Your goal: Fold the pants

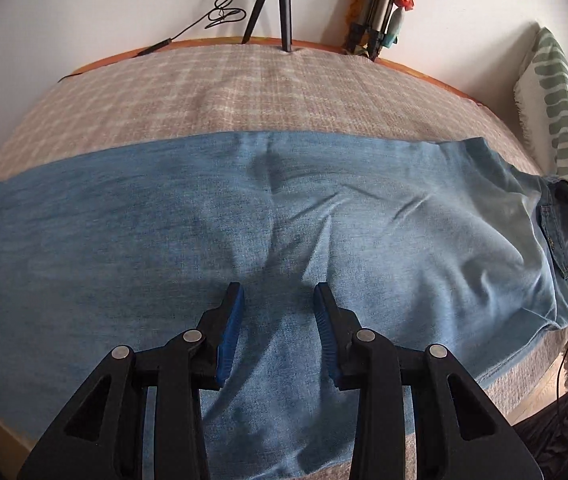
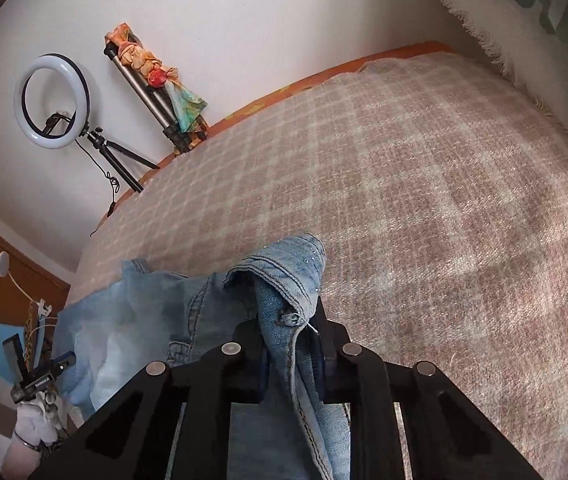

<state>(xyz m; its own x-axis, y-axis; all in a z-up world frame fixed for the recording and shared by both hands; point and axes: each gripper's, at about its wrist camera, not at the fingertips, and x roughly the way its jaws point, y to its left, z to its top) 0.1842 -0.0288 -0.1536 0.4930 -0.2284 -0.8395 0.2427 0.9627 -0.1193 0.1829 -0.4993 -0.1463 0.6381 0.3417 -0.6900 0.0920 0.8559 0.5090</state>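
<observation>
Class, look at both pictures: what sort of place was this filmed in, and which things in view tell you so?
Most likely a bedroom at home, set up for filming. The jeans lie on a bed with a checked blanket, a fringed pillow sits at one end, and a ring light on a tripod stands by the wall.

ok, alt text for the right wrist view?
The right gripper is clamped on the bunched waistband of light blue denim pants, lifted above a pink-and-white checked blanket. A white ring light on a tripod stands by the wall.
</observation>
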